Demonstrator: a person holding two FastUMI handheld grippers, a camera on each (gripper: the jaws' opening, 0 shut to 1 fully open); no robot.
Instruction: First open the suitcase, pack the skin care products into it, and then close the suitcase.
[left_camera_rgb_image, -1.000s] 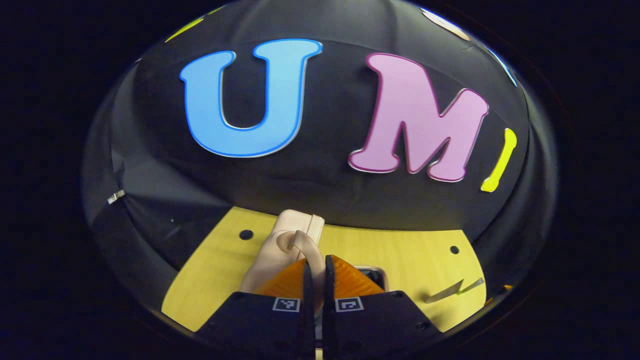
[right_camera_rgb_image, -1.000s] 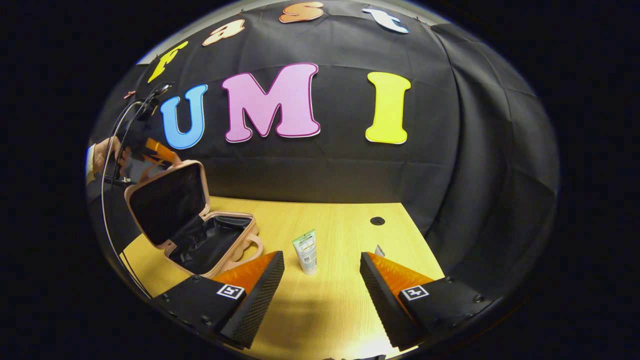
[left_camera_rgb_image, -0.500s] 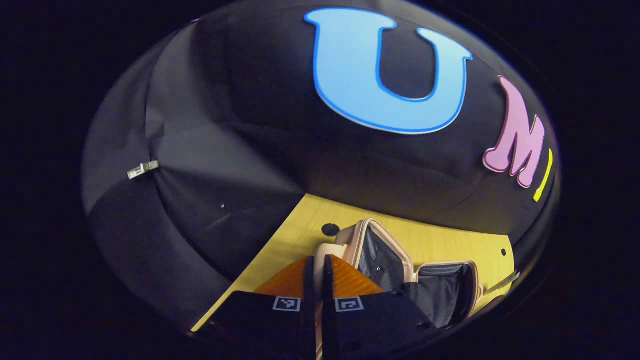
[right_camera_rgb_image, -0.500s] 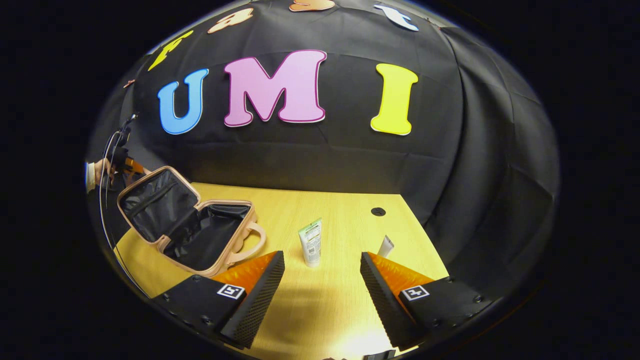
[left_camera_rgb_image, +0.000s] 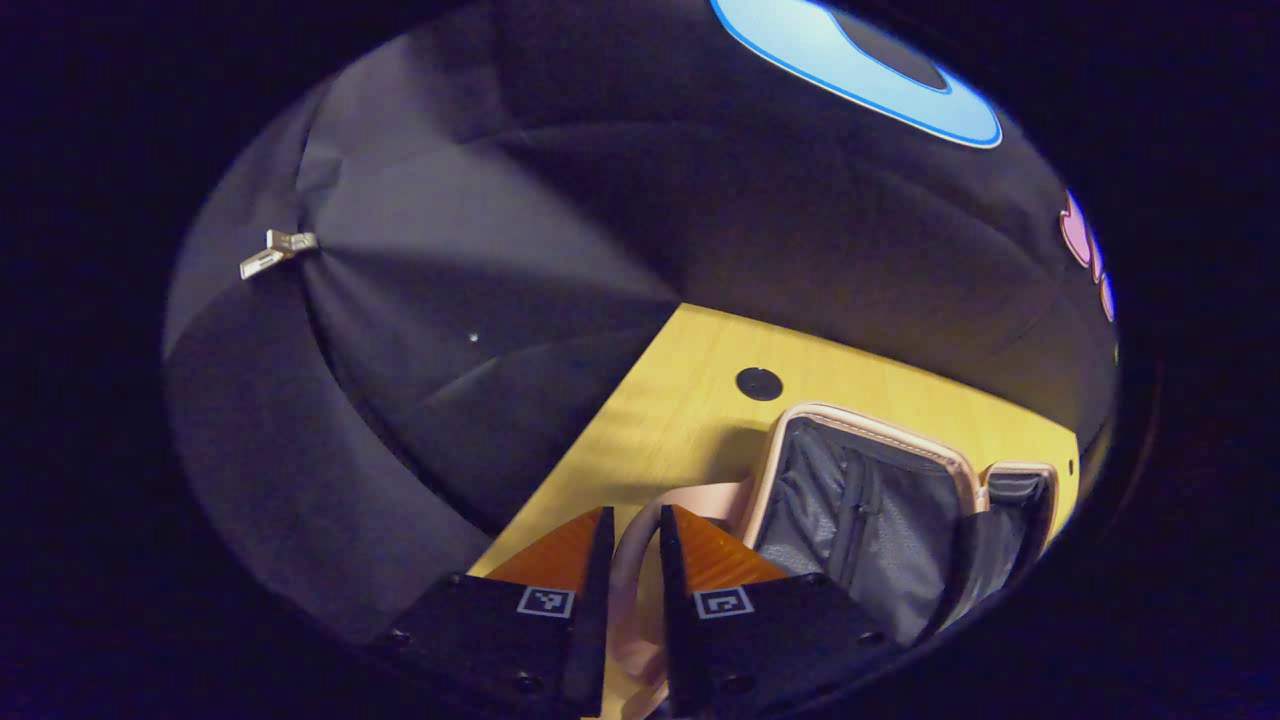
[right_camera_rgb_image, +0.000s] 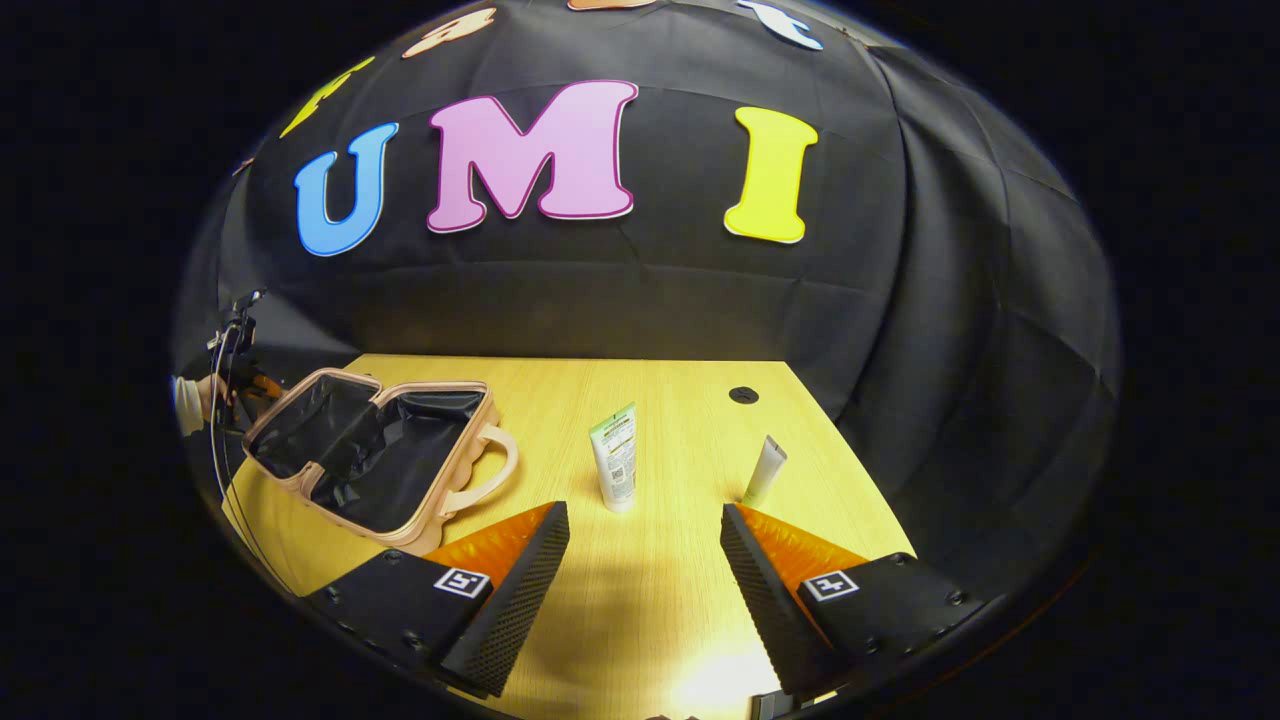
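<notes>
Left gripper (left_camera_rgb_image: 628, 545): fingers drawn close around the pink handle (left_camera_rgb_image: 630, 590) of the suitcase lid, a narrow gap showing at each side; cannot tell whether they press on it or have slackened. Just right of it in the left gripper view, the lid (left_camera_rgb_image: 860, 500) lies tipped back, dark lining and a zip pocket facing up. Right gripper (right_camera_rgb_image: 645, 545): fingers spread wide, nothing between them, hovering above the table (right_camera_rgb_image: 650, 620) at its near edge. Seen from the right gripper view, the suitcase (right_camera_rgb_image: 375, 460) sits on the far left of the table, both halves laid open, nothing visible inside. A green-and-white tube (right_camera_rgb_image: 614, 462) stands upright on its cap near the table middle; a smaller white tube (right_camera_rgb_image: 764, 472) stands leaning to its right, well apart from the suitcase. A hand (right_camera_rgb_image: 205, 400) shows beyond the suitcase at the far left. Progress, as judged: opening is done or about done; both tubes remain to be packed, and closing is still ahead. Writing: the green-and-white tube carries print and what looks like a code patch, too small to read; no brand legible.
</notes>
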